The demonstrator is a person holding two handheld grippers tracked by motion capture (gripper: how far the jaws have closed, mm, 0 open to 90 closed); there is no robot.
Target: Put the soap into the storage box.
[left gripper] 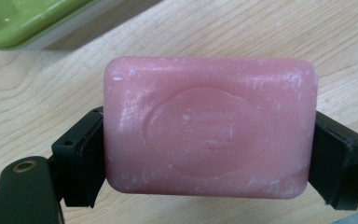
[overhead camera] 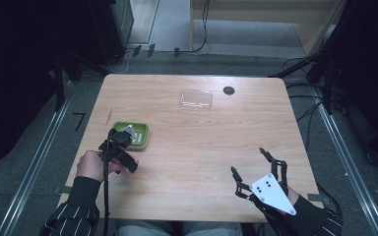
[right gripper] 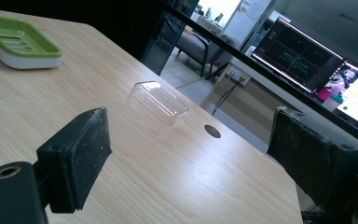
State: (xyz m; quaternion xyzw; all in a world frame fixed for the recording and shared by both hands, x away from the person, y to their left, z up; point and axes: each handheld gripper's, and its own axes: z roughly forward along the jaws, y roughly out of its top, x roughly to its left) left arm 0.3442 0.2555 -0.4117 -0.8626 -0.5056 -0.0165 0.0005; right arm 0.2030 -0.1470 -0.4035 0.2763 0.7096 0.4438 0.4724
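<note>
We see the left gripper [left gripper: 205, 154] clenched by its black pads [left gripper: 81, 158] on the pink rectangular soap bar [left gripper: 209, 130], just beside the green plastic soap dish [overhead camera: 134, 134] on the wooden table [overhead camera: 197, 162], while the right gripper [overhead camera: 251, 164], well apart from this dish, has its jaws released.

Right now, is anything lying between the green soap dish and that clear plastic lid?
No. In the high view, only bare wooden table separates the green soap dish from the clear lid.

Soap bar [left gripper: 209, 130] stamp — illegible
</note>
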